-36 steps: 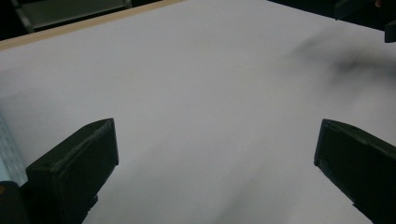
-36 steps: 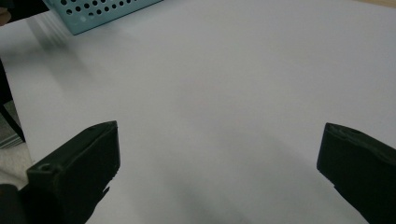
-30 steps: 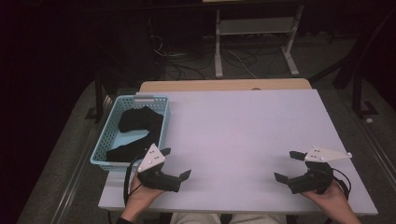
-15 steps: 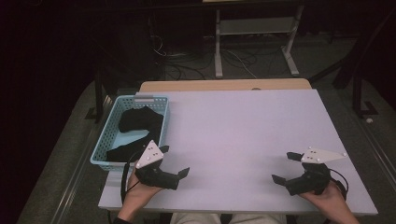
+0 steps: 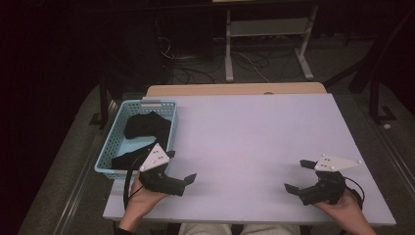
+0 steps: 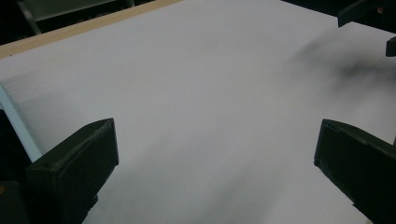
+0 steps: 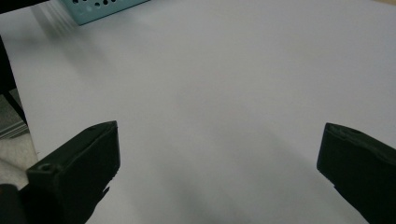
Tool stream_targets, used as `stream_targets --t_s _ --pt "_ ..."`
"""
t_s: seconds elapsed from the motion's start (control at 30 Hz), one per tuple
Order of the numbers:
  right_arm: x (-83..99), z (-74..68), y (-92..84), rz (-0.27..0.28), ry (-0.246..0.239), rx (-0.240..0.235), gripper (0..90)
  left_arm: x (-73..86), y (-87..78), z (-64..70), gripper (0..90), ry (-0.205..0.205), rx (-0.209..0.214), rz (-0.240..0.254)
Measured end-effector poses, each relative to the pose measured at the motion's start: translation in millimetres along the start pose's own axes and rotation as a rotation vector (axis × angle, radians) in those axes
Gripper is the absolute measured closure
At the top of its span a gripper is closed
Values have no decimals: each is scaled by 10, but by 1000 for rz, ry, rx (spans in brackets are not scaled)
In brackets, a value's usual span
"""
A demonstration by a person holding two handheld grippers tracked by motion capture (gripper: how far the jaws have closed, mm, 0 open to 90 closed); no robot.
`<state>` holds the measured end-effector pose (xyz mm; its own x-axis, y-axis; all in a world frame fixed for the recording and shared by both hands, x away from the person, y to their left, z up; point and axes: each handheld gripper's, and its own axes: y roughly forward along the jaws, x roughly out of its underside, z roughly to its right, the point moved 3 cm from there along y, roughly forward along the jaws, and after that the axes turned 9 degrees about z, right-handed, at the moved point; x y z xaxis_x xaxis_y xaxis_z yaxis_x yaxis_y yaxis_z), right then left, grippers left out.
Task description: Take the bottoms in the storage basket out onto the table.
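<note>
A light blue plastic basket [image 5: 117, 142], rectangular with perforated lattice walls, sits on the left part of the white table [image 5: 254, 137] and serves as the anchor for everything else. Inside the basket lies black cloth [image 5: 144, 128], soft and crumpled, bunched in one lump toward the far end and another darker fold toward the near end; what kind of item it is cannot be told. The table top is smooth, matte and flat, with a strip of pale wood [image 5: 235, 89] along its far edge, beyond the basket's far right corner. Just beside the basket's near right corner, the left gripper [image 5: 180, 169] is held low over the table in the person's left hand [image 5: 143, 197], which grips it from below; a grey three-cornered plate tops it and a dark cable loops beside the basket's near wall. Its two blocky black jaws stand wide apart with nothing between them, pointing away from the basket across the table. Well to the right of the basket, near the table's near edge, the right gripper [image 5: 297, 175] rests in the right hand [image 5: 345, 208], its jaws likewise spread wide and empty, aimed back toward the basket, whose corner [image 7: 100, 7] shows in the right gripper view.
</note>
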<state>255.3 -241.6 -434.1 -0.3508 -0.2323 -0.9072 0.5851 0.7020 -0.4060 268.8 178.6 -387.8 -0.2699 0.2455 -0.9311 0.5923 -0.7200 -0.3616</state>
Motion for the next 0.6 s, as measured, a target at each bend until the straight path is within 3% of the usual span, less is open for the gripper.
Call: stream_targets --t_s 0.27,0.6 --pt "2 8 -7 1 0 3 0 -78 -49 -1 0 8 11 -22" --pt "7 10 6 -4 1 6 0 -153 -91 -97 0 -2 -13 -35"
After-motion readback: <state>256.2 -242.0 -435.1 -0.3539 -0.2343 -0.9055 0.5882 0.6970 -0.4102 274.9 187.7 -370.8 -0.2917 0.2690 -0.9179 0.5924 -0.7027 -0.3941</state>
